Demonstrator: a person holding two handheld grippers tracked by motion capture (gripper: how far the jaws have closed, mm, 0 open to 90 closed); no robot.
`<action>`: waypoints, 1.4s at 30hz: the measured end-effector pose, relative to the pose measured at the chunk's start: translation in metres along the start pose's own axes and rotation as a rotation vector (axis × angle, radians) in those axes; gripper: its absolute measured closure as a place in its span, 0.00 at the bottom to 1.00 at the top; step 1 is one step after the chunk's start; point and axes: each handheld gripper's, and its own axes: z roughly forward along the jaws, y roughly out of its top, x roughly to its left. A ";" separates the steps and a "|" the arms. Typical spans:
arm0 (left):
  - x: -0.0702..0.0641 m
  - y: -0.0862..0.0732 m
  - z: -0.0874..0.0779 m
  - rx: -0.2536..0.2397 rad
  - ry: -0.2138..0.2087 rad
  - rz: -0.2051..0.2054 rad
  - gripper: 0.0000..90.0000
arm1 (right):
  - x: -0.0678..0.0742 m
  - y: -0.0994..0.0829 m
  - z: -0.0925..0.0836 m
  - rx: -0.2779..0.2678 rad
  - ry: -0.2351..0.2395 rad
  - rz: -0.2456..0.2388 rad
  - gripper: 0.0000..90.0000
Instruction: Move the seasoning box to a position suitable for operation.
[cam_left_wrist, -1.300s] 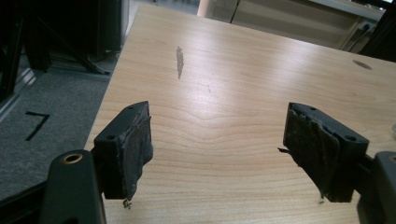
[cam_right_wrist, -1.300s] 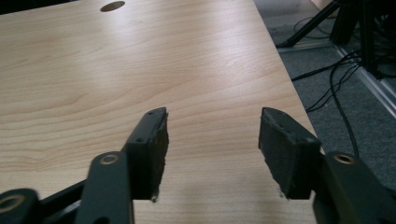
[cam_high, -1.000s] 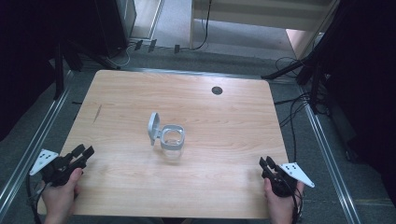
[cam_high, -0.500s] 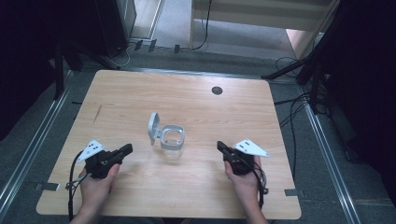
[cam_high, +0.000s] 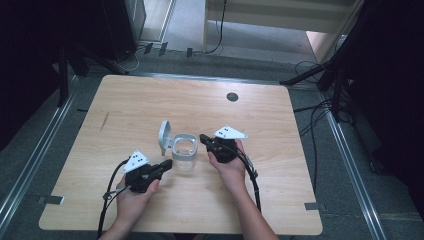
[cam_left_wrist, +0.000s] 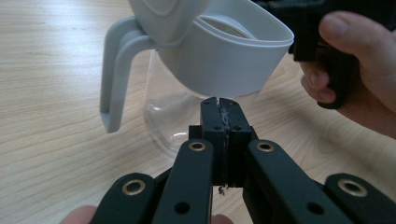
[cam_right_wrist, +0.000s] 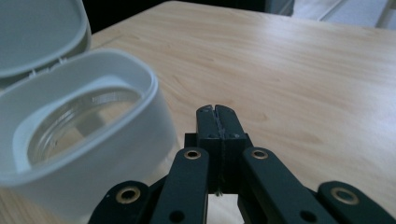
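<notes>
Clear jug (cam_high: 183, 156) with grey collar and handle is standing upright mid-table (cam_high: 280, 190), flip lid (cam_high: 164, 136) hanging open and tilted up behind its rim. Left gripper (cam_high: 167, 164) is sitting just beside the jug's near-left side, jaws pressed fully together, nothing between them; in the left gripper view the jug's glass base (cam_left_wrist: 175, 123) is lying right ahead of the tips. Right gripper (cam_high: 203, 138) is sitting just beside the jug's right rim, jaws also pressed together and empty; in its own view the collar (cam_right_wrist: 93, 154) is lying just left of the tips. Touching or not: cannot tell.
</notes>
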 end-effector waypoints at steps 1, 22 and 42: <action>-0.001 0.001 0.001 0.000 0.004 -0.003 1.00 | -0.002 0.003 0.003 -0.005 0.007 -0.007 1.00; 0.000 0.011 0.002 -0.046 0.035 -0.053 1.00 | -0.001 0.011 0.006 -0.035 0.120 -0.062 1.00; -0.007 0.019 0.007 -0.069 0.055 -0.087 0.97 | 0.030 -0.015 -0.033 -0.065 -0.122 0.039 0.99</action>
